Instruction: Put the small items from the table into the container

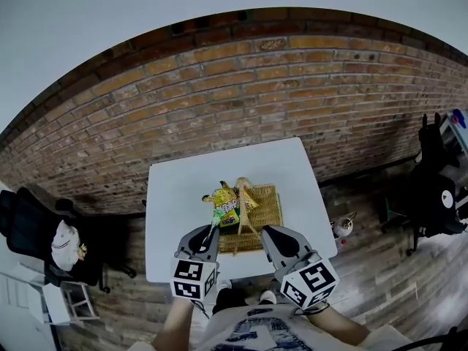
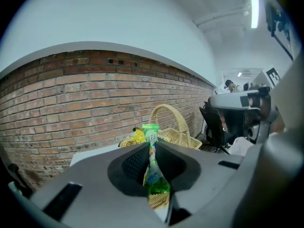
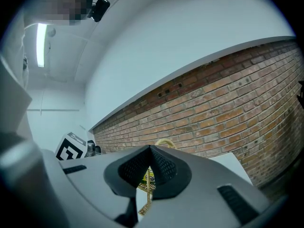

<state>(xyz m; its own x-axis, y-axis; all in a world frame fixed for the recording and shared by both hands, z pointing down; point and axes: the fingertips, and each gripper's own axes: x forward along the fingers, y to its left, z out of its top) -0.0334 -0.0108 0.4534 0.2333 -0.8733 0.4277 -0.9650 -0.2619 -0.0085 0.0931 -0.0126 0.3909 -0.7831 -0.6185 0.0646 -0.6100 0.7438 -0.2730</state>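
Your left claw (image 1: 212,231) is clamped nearly shut on the green packet (image 2: 152,175), which stands up between the pads at the left edge of the wicker basket (image 1: 269,203). A yellow packet (image 1: 218,196) lies just behind it in the basket. Your right claw (image 3: 150,148) has its tips together at the basket's near rim, with a thin wicker strand in the slit; you can't tell if it's pinched. The basket sits on the white counter (image 1: 175,210).
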